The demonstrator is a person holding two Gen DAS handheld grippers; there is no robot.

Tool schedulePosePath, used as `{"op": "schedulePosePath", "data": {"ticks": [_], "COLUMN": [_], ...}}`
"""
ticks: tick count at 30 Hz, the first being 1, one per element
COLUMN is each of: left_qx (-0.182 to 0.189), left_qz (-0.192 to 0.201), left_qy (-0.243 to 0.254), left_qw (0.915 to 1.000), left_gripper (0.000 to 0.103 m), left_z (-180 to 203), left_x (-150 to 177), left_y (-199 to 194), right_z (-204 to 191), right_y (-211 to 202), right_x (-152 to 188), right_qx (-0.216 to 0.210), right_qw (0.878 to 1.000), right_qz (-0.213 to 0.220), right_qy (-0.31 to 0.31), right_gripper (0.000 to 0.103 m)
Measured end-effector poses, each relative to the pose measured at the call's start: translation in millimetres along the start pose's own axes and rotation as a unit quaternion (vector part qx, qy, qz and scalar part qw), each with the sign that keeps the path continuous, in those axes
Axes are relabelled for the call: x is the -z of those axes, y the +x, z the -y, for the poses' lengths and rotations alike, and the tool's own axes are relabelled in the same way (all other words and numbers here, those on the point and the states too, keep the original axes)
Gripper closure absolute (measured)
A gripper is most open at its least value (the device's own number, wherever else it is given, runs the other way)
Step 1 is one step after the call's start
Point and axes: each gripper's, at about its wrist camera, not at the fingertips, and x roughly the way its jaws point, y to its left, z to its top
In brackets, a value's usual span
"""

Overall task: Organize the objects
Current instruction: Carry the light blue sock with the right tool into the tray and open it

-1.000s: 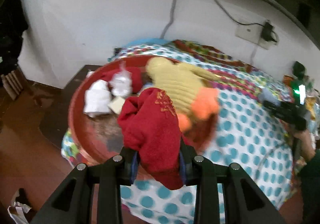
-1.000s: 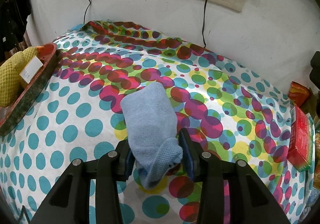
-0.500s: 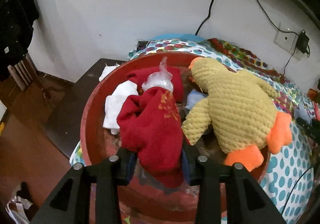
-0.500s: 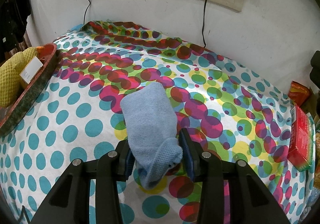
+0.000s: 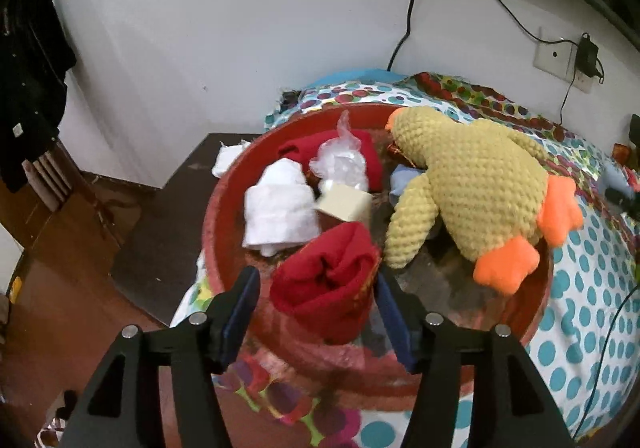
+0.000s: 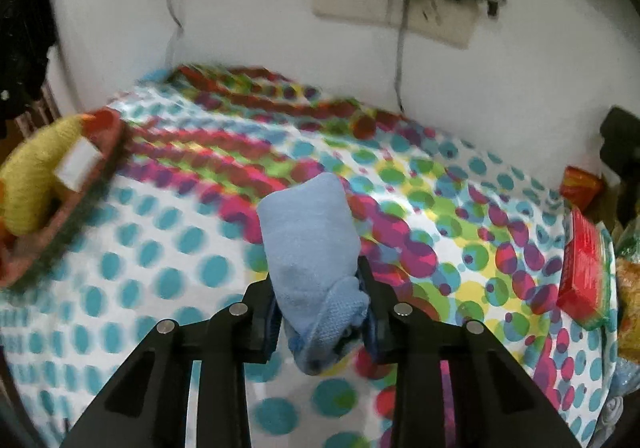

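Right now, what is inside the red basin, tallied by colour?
Red rolled cloths: 2, one between the open left jaws, one at the back
White folded cloth: 1
Clear plastic bag: 1
Cream block: 1
Yellow knitted duck toy: 1
Light blue cloth, mostly hidden: 1
Total: 7

the left gripper (image 5: 316, 290) has just been opening; its jaws stand wide around the rolled red cloth (image 5: 326, 288), left pad clear of it. the cloth lies in the red basin (image 5: 532, 324) at six o'clock. a white cloth (image 5: 278, 210) sits at ten, crumpled plastic (image 5: 342, 162) at twelve, a yellow plush duck (image 5: 476, 188) at two.
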Motion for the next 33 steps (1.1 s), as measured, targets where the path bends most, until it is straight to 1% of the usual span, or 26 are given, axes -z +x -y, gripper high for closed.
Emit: {"op": "schedulePosePath", "data": {"ticks": [3,6,8,10,11,14,15,18,19,21,23,25,27,28,29,30,31,33], "left_qx": [0.002,0.0,-0.002,-0.004,-0.005,0.0,0.0,0.004,0.007,0.002,-0.004,-0.006,-0.008,-0.016,-0.026,-0.03,-0.031,-0.025], "left_qz": [0.018,0.021,0.022,0.028,0.032,0.033,0.03,0.02,0.009,-0.001,-0.016,-0.017,-0.019,-0.019,-0.013,-0.012,-0.016,-0.027], "left_qy": [-0.006,-0.016,-0.019,-0.024,-0.027,-0.043,-0.05,-0.068,-0.075,-0.084,-0.086,-0.091,-0.089,-0.088,-0.088,-0.085,-0.082,-0.084], "left_qw": [0.9998,0.9997,0.9996,0.9993,0.9991,0.9985,0.9983,0.9975,0.9971,0.9965,0.9962,0.9957,0.9958,0.9958,0.9957,0.9958,0.996,0.9958], "left_gripper": [0.042,0.042,0.042,0.042,0.042,0.042,0.042,0.042,0.042,0.042,0.042,0.042,0.042,0.042,0.042,0.042,0.042,0.042], "left_z": [-8,-14,-19,-26,-30,-47,-53,-69,-74,-81,-84,-85,-84,-82,-79,-78,-74,-71], "left_x": [5,7,9,11,11,14,15,19,22,26,29,30,30,30,30,29,29,27], "left_y": [-13,-23,-31,-41,-45,-56,-57,-58,-56,-55,-52,-52,-50,-50,-51,-52,-51,-47], "right_z": [-33,-83,-128,-165,-191,-247,-265,-302,-311,-328,-339,-345,-348,-351,-352,-353,-353,-351], "right_y": [-27,-49,-63,-70,-72,-68,-61,-39,-32,-15,-3,10,21,24,23,22,20,13], "right_x": [-15,-30,-39,-44,-46,-49,-50,-53,-55,-57,-58,-59,-58,-57,-57,-57,-57,-59], "right_qx": [-0.027,-0.074,-0.117,-0.154,-0.179,-0.207,-0.208,-0.207,-0.199,-0.16,-0.138,-0.123,-0.116,-0.109,-0.106,-0.103,-0.103,-0.098], "right_qw": [0.999,0.995,0.99,0.984,0.978,0.97,0.969,0.969,0.97,0.977,0.98,0.982,0.982,0.982,0.981,0.981,0.98,0.981], "right_qz": [0.018,0.025,0.025,0.019,0.012,-0.006,-0.013,-0.031,-0.035,-0.033,-0.036,-0.041,-0.046,-0.045,-0.043,-0.04,-0.041,-0.033], "right_qy": [-0.025,-0.054,-0.077,-0.092,-0.104,-0.126,-0.131,-0.135,-0.133,-0.138,-0.139,-0.136,-0.139,-0.148,-0.155,-0.162,-0.164,-0.162], "right_gripper": [0.072,0.072,0.072,0.072,0.072,0.072,0.072,0.072,0.072,0.071,0.071,0.07,0.064,0.063,0.056,0.041,0.036,0.029]}}
